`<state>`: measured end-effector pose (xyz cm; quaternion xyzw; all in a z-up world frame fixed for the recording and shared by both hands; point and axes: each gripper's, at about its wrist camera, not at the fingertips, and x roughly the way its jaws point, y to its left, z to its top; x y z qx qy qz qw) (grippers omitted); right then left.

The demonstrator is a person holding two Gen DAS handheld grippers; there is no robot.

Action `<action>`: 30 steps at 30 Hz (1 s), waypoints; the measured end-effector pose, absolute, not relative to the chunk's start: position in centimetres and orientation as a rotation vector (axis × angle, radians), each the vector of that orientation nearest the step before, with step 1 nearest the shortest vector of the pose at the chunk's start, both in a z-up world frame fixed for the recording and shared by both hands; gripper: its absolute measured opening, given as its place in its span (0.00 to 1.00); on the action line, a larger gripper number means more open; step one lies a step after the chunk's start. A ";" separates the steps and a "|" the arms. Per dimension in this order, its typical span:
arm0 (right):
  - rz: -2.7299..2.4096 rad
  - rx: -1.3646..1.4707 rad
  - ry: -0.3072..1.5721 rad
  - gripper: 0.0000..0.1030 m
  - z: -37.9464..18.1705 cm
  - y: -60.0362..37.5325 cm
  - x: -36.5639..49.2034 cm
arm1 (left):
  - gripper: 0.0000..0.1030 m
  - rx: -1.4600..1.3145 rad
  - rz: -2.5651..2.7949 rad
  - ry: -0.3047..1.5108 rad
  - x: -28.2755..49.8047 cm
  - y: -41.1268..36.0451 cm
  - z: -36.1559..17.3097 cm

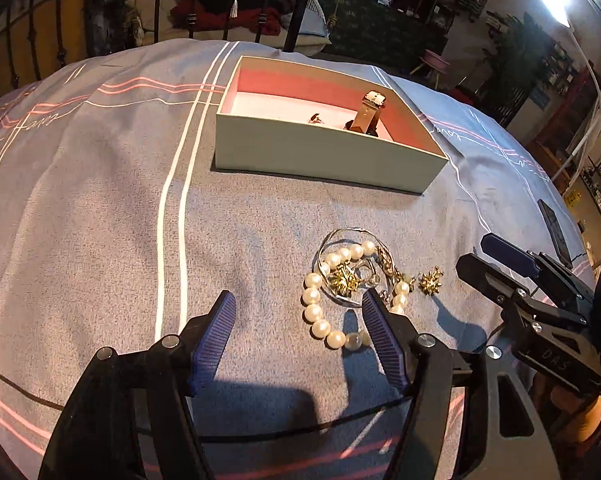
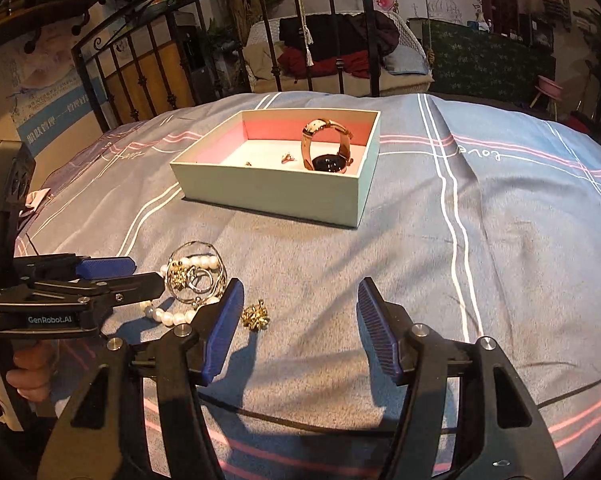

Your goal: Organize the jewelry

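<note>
Jewelry pile (image 1: 354, 280) between both open grippers, box (image 1: 324, 156) well apart.

"GenRobot.AI" is showing in white on the black body of the left gripper (image 2: 148, 276), at left in the right wrist view. "DAS" is showing embossed on the right gripper (image 1: 472, 256). Cursive "love" is running upside down on the bedspread (image 2: 480, 240), far right.
</note>
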<state>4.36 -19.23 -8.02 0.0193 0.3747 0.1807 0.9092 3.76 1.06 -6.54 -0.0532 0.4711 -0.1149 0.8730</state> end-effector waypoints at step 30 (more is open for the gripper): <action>0.646 0.023 0.810 0.03 -7.2 -15.2 8.6 | 0.60 0.089 -0.192 0.909 2.7 -1.0 -7.8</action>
